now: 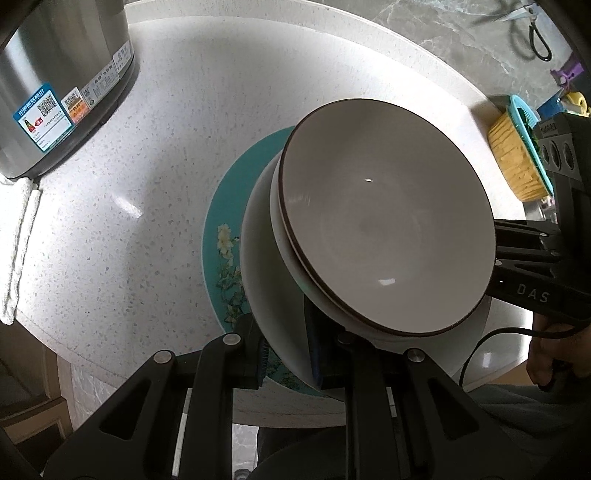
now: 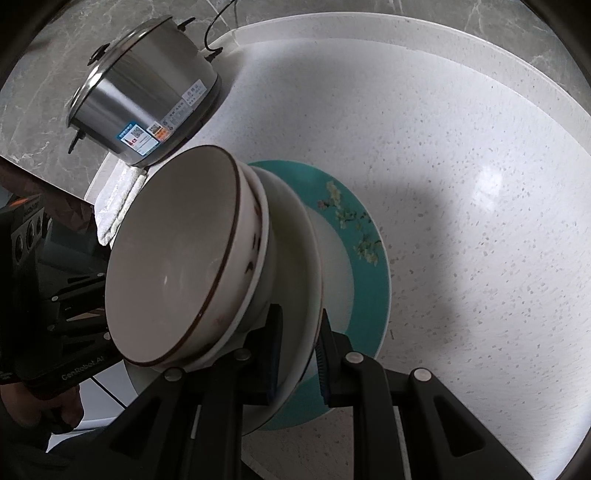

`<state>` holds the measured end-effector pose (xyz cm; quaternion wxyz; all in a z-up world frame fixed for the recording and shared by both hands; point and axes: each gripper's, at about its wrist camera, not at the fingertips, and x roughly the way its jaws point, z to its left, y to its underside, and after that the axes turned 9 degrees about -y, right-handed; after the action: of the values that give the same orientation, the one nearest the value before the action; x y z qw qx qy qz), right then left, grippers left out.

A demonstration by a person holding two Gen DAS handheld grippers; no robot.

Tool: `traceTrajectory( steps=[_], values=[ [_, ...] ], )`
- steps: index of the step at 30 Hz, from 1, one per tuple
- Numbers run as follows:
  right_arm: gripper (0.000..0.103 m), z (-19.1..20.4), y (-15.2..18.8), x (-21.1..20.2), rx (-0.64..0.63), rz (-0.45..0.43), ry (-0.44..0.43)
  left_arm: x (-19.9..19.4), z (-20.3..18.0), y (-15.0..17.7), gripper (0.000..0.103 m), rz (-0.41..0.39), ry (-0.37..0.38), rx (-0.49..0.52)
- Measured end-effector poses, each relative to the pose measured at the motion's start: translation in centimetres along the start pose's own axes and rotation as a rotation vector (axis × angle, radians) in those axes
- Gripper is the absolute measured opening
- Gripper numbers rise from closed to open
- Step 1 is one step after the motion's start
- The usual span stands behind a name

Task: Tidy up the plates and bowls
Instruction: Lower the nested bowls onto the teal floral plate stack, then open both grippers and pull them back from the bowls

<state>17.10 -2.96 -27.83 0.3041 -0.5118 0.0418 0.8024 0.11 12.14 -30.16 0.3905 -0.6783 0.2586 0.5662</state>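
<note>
A stack stands on the white speckled table: a teal flowered plate (image 1: 218, 221) (image 2: 373, 258) at the bottom, a large white bowl (image 1: 266, 288) (image 2: 295, 236) on it, and two nested brown-rimmed bowls (image 1: 384, 240) (image 2: 170, 254) inside. My left gripper (image 1: 286, 354) is shut on the white bowl's near rim, one finger inside and one outside. My right gripper (image 2: 297, 354) is shut on the same bowl's rim from the opposite side. Each gripper's body also shows at the edge of the other's view, the right one (image 1: 532, 288) and the left one (image 2: 62, 332).
A steel electric pot (image 1: 55, 74) (image 2: 144, 107) stands at the table's back left, with a folded white towel (image 1: 18, 236) (image 2: 118, 199) beside it. A yellow and teal basket (image 1: 517, 155) sits at the right edge. Scissors (image 1: 532, 29) lie on the grey floor.
</note>
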Motion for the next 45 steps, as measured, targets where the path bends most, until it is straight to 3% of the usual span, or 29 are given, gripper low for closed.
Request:
traceTrajectory(
  steps=[23, 31, 35, 37, 40, 42, 45],
  values=[
    [0.019, -0.2, 0.6, 1.6, 0.019, -0.016, 0.017, 1.5, 0.6, -1.0, 0.016, 0.0, 0.006, 0.021],
    [0.02, 0.0, 0.6, 1.5, 0.048, -0.039, 0.039, 1.5, 1.2, -1.5, 0.023, 0.01, 0.006, 0.046],
    [0.038, -0.3, 1.1, 1.2, 0.082, -0.054, 0.055, 1.3, 1.4, -1.7, 0.028, 0.003, 0.012, 0.068],
    [0.041, -0.4, 1.5, 0.8, 0.101, -0.07, 0.058, 0.9, 1.3, -1.5, 0.03, -0.003, 0.008, 0.085],
    [0.048, -0.2, 2.3, 0.0, 0.114, -0.094, 0.071, -0.1, 1.2, -0.8, 0.04, -0.013, 0.007, 0.091],
    [0.052, -0.1, 2.8, -0.8, 0.118, -0.115, 0.073, -1.0, 1.4, -0.1, 0.071, -0.024, -0.004, 0.086],
    [0.059, 0.3, 3.5, -2.1, 0.113, -0.15, 0.092, -2.3, 1.8, 0.8, 0.076, -0.046, 0.003, 0.076]
  ],
)
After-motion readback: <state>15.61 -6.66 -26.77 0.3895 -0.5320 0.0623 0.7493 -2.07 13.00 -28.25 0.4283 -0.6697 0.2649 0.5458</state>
